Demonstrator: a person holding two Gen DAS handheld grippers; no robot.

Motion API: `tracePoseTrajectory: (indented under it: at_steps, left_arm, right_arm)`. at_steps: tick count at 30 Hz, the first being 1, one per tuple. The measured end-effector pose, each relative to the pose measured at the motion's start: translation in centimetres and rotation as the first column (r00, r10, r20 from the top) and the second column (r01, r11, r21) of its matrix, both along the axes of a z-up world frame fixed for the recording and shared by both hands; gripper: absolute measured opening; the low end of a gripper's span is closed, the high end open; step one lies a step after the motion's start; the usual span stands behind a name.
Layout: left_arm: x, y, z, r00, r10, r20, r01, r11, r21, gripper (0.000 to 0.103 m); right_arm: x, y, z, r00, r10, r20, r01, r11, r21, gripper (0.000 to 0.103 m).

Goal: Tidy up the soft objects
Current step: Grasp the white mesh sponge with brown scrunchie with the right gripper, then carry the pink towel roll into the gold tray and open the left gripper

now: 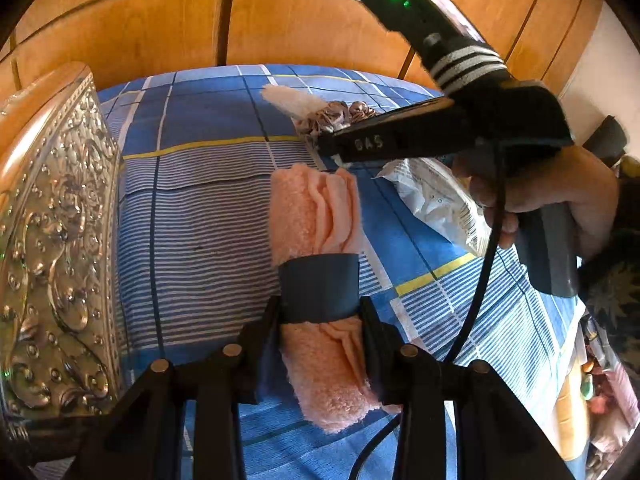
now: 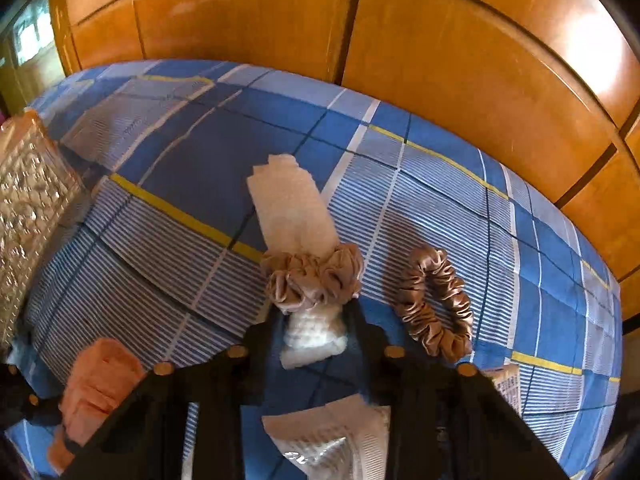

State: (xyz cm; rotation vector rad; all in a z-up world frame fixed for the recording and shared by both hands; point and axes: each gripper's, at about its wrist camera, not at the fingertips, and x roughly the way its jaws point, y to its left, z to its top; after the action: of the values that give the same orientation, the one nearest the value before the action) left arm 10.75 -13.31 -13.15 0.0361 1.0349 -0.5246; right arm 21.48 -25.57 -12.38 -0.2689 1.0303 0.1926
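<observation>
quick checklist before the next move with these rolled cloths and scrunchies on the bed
1. Left tool shut on the pink rolled cloth: ok.
2. Dark band around the pink roll, holding it rolled: ok.
3. Right tool straddling the white rolled cloth: ok; firm grip: cannot tell.
4. Beige scrunchie around the white roll: ok.
5. Spare brown scrunchie lying free on the bedsheet: ok.
6. Plastic packet close under the right tool, may snag: not ok.
</observation>
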Motion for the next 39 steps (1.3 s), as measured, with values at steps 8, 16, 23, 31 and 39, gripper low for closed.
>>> tracePoseTrajectory:
  at_steps: [8,16,23,31,39]
  left_arm:
    - [-0.3,-0.1,0.1,1.0,0.011,-0.009,-0.011,1.0,0.0,0.038]
    - [0.8,-0.8,0.3,0.999,0.021,-0.049,-0.02,0.999,0.028,0.036]
    - [2.3,-1.8,0.9,0.992,0.048,-0.119,-0.041,0.997,0.061,0.032]
    - [6.6,-2.4,4.2,0.99,0.085,-0.111,-0.081,0.996,0.045,0.031]
    - [13.7,0.5,10.9,0.977,0.207,-0.047,-0.207,0.978,0.003,0.031]
  right_arm:
    - [-5.1,-2.4,4.9,0.996,-0.079,0.047,0.07,0.983,0.169,0.024]
    - [-14.8,-5.0,4.8,0.983,-0.18,-0.043,0.184,0.936,0.3,0.025]
    - [-19.7,-4.3,0.2,0.963,-0.227,-0.144,0.259,0.927,0.271,0.025]
    - [-20.1,-3.3,-0.1,0.964,-0.25,-0.095,0.266,0.928,0.262,0.025]
    - [-20.7,-3.0,-0.4,0.964,-0.256,-0.073,0.266,0.926,0.269,0.025]
